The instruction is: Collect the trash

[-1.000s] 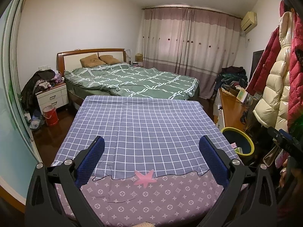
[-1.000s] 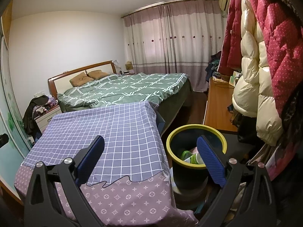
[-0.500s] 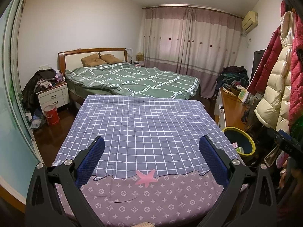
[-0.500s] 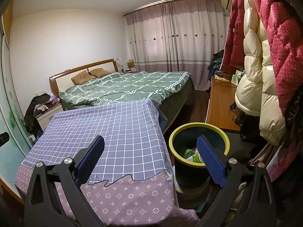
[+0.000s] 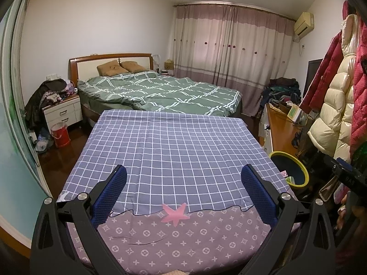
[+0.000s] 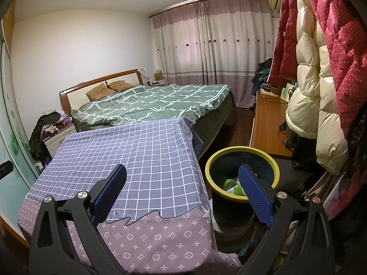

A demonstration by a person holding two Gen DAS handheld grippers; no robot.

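Note:
A dark bin with a yellow-green rim (image 6: 242,158) stands on the floor right of the cloth-covered table (image 6: 137,151); green and white trash (image 6: 231,184) lies inside it. The same bin (image 5: 290,167) shows at the table's right edge in the left wrist view. My right gripper (image 6: 182,190) is open and holds nothing, its right finger over the bin's mouth and its left finger over the table. My left gripper (image 5: 183,190) hangs open and bare above the near end of the table (image 5: 174,151). A pink star patch (image 5: 175,212) is on the cloth.
A bed with a green quilt (image 5: 160,91) lies beyond the table. Puffy coats (image 6: 321,80) hang close on the right above a wooden cabinet (image 6: 267,123). A nightstand (image 5: 63,112) and red bucket (image 5: 60,134) stand at the left. The other gripper (image 5: 348,178) shows at right.
Both views have drifted slightly. The bin sits a little higher and closer in the right wrist view. Both grippers stay open.

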